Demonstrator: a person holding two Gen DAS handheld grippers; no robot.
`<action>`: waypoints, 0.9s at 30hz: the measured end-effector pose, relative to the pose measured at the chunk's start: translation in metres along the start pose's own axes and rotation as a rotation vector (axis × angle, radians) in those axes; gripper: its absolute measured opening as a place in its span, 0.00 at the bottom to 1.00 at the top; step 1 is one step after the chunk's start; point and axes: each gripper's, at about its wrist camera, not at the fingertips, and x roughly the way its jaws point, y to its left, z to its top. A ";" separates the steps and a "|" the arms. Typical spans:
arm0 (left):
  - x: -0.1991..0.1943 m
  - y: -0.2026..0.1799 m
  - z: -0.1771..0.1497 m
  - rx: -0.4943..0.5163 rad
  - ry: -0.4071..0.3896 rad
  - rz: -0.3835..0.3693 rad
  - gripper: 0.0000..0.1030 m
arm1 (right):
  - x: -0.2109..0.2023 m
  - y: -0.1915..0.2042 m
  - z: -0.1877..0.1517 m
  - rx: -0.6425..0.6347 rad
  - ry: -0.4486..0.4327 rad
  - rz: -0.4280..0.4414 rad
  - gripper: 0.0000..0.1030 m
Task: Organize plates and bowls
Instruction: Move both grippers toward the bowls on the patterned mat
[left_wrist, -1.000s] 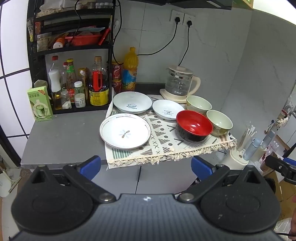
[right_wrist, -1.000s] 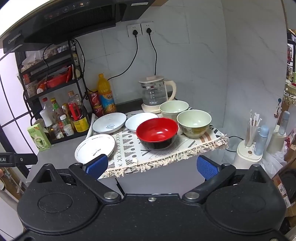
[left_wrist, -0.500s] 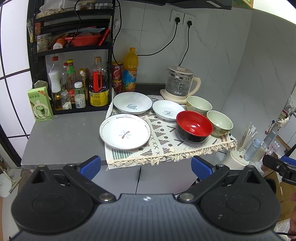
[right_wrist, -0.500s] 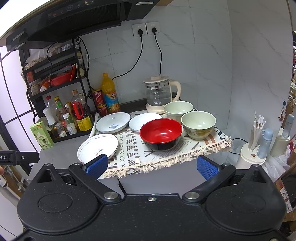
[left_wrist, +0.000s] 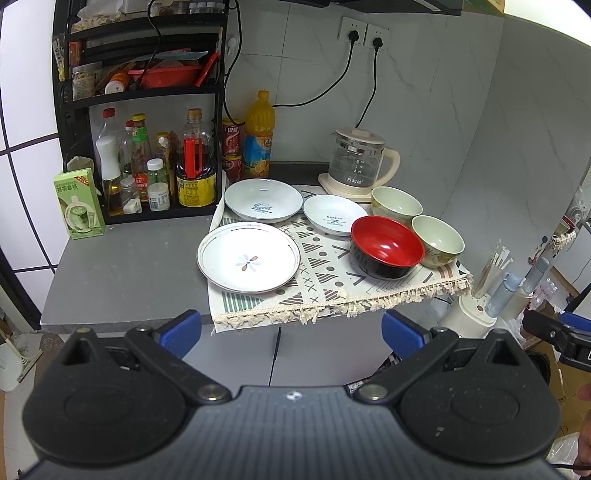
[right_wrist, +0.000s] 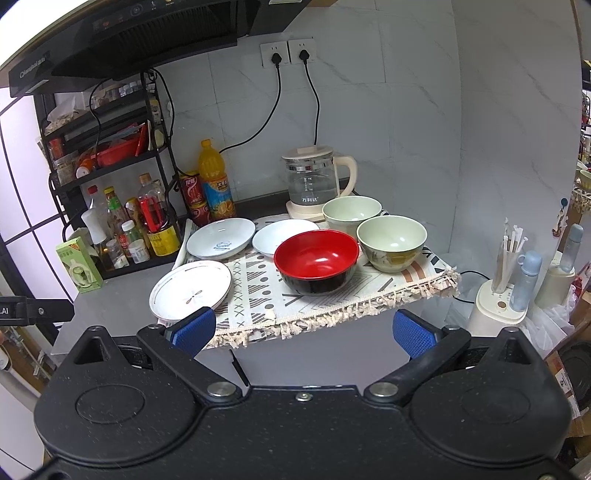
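Both claws are hanging back from the counter here. The left gripper (left_wrist: 291, 332) is sitting at the bottom of its frame with blue pads spread wide, nothing between them. The right gripper (right_wrist: 304, 330) is doing the same, fully parted and gripping nothing.

Mid-frame, the dishes are all resting on a patterned mat (left_wrist: 325, 269). The flower plate (left_wrist: 248, 257) is lying at the mat's left front, overhanging onto the grey counter (left_wrist: 125, 273). Behind it the "Sweet" plate (left_wrist: 263, 200) is sitting, with a smaller white plate (left_wrist: 334, 214) just beside it to the right. The red bowl (left_wrist: 386, 246) is standing right of centre, two pale green bowls (left_wrist: 437, 240) (left_wrist: 396, 202) crowding its far right side. A glass kettle (left_wrist: 360, 164) is standing behind them.
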 end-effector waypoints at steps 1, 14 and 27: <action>0.000 0.000 0.000 -0.002 0.001 -0.001 1.00 | 0.000 0.001 0.000 -0.002 0.001 -0.002 1.00; 0.003 0.002 0.000 -0.019 0.021 -0.002 1.00 | 0.004 0.004 -0.004 -0.020 0.018 -0.013 1.00; 0.014 0.003 0.010 -0.003 0.020 0.010 1.00 | 0.019 -0.001 -0.001 -0.018 0.027 -0.025 1.00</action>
